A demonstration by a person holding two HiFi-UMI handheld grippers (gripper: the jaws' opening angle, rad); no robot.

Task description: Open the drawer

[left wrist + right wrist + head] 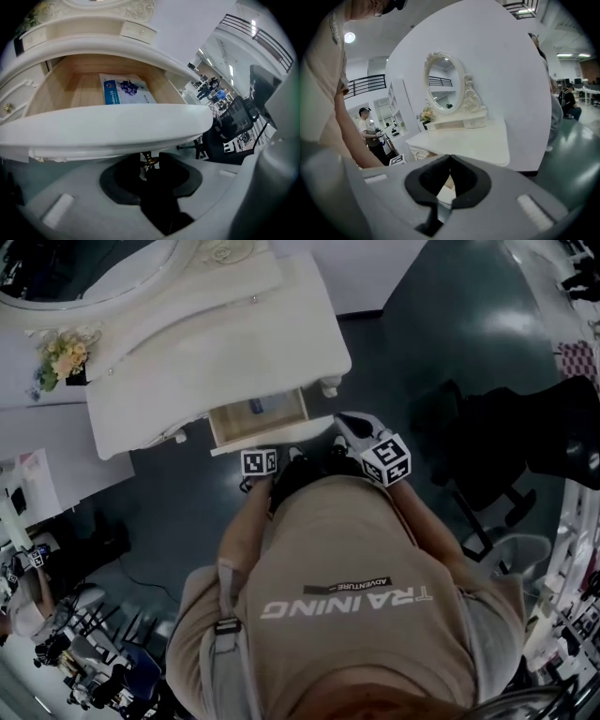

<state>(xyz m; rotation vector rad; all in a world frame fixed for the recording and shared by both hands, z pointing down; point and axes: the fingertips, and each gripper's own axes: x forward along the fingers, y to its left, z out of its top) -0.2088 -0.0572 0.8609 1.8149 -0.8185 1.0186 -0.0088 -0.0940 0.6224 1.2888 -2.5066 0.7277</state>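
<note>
The white dressing table [234,334] has its middle drawer [258,418] pulled out. In the left gripper view its pale wooden inside [79,84] shows, with a blue and white packet [124,91] lying flat in it. The drawer's white front [103,126] fills that view just above my left gripper [149,164], which is shut on the small brass knob [150,161] under the front. In the head view my left gripper [262,454] sits at the drawer's front edge. My right gripper [347,420] hovers beside the drawer's right corner, shut with nothing held [449,158].
A black office chair [487,456] stands on the dark floor to my right. A flower bunch [64,357] and an oval mirror [444,82] sit on the table top. People stand at the far left [370,131], by a white shelf [28,484].
</note>
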